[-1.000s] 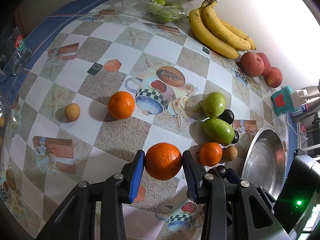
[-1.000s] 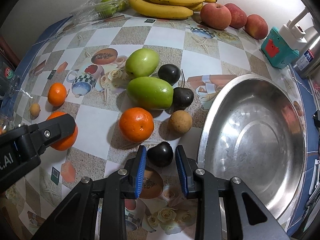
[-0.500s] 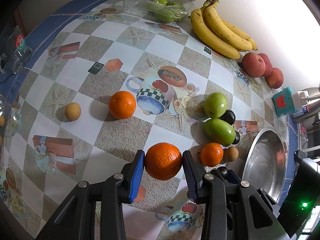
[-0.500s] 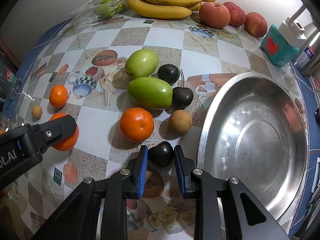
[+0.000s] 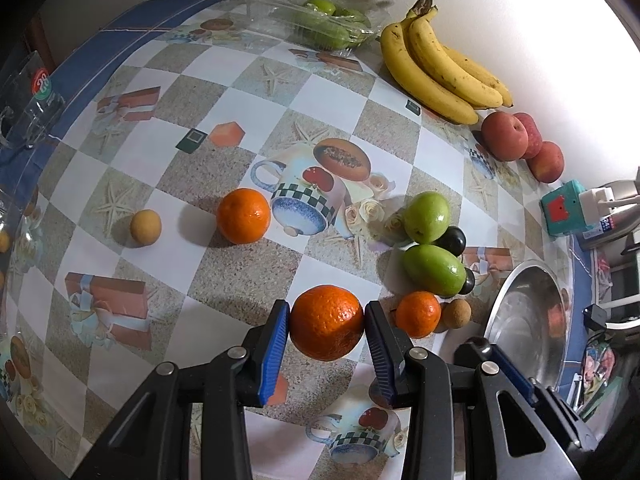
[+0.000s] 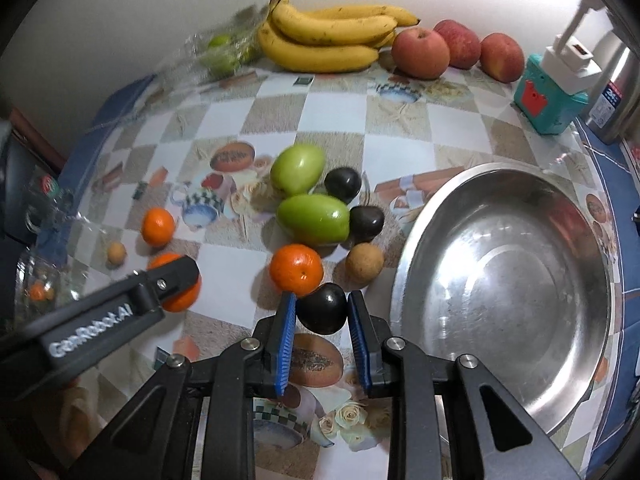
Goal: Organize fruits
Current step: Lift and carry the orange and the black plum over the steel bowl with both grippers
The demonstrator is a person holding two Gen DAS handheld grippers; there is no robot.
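My left gripper (image 5: 326, 328) is shut on a large orange (image 5: 327, 322), its blue pads pressed against both sides. My right gripper (image 6: 321, 308) is shut on a dark plum (image 6: 322, 307) and holds it a little above the tablecloth, left of the steel bowl (image 6: 504, 184). In the right wrist view the left gripper's finger (image 6: 168, 280) covers part of that orange (image 6: 180, 296). On the table lie a small orange (image 6: 296, 274), a brown longan (image 6: 364, 263), two green mangoes (image 6: 313, 218), two more dark plums (image 6: 342, 184), another orange (image 5: 243, 216) and a second longan (image 5: 145, 227).
Bananas (image 5: 436, 68) and three red apples (image 5: 506, 136) lie along the back wall, with a clear box of green fruit (image 5: 324, 24) to their left. A teal box (image 6: 550, 98) and a steel flask (image 6: 616, 80) stand at the back right. Glassware (image 5: 24, 116) sits at the left edge.
My right gripper closed onto the dark plum and lifted it off the tablecloth. The left gripper kept still with its orange.
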